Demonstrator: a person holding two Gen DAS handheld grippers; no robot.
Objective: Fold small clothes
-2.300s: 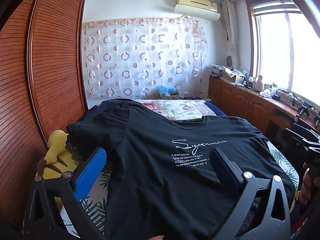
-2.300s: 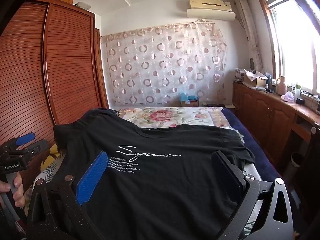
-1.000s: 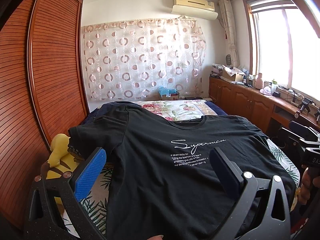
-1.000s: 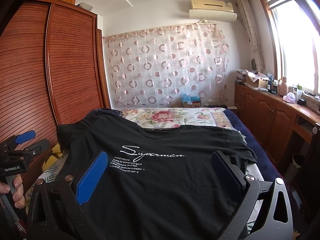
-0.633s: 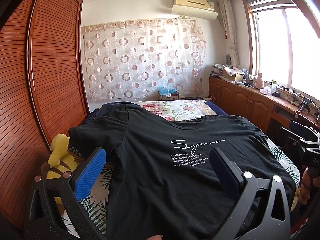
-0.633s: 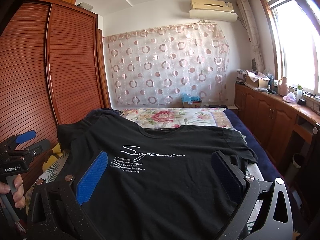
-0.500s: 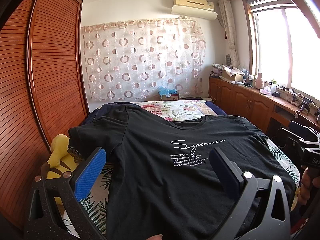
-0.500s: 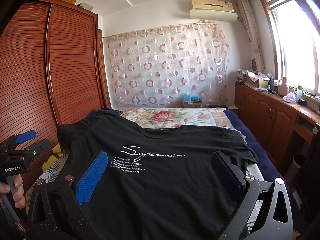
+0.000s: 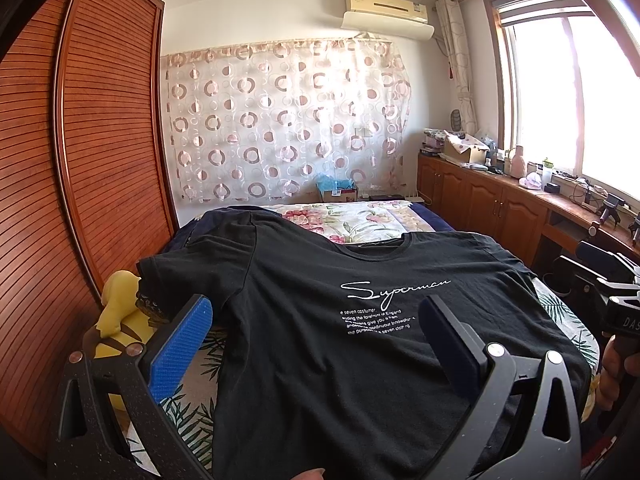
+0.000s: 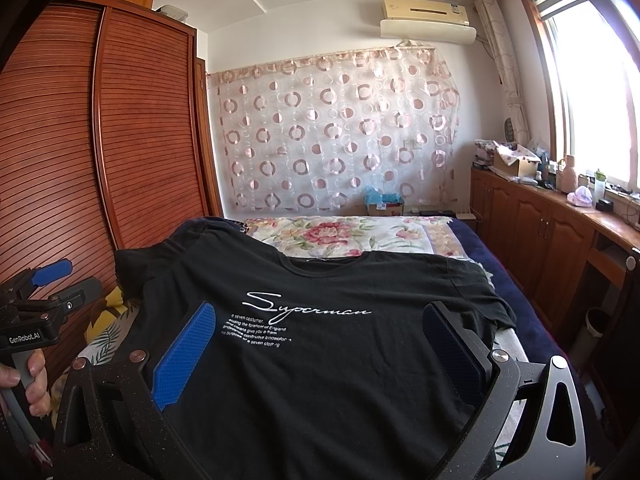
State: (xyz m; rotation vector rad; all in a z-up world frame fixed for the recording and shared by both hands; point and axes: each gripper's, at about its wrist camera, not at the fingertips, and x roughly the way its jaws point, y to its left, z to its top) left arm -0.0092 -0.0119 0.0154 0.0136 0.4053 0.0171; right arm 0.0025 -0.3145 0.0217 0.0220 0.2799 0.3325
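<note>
We see our left gripper (image 9: 312, 320) with its two fingers spread wide, one with a bumpy blue pad (image 9: 180, 348), holding nothing. Our right gripper (image 10: 320, 332) is wide apart too, and empty. Under both lies the black T-shirt (image 10: 328, 360), soft and flat, front up, with thin white curly writing. It rests on the bed (image 10: 340, 236) with its flowery sheet. A yellow plush toy (image 9: 118, 312) sits beside the ribbed wooden wardrobe (image 9: 80, 180).

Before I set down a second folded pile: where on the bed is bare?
Bare: the floral bedspread past the black T-shirt collar. Crowded: the wardrobe side, with the yellow plush toy; the shirt covers the near half.
</note>
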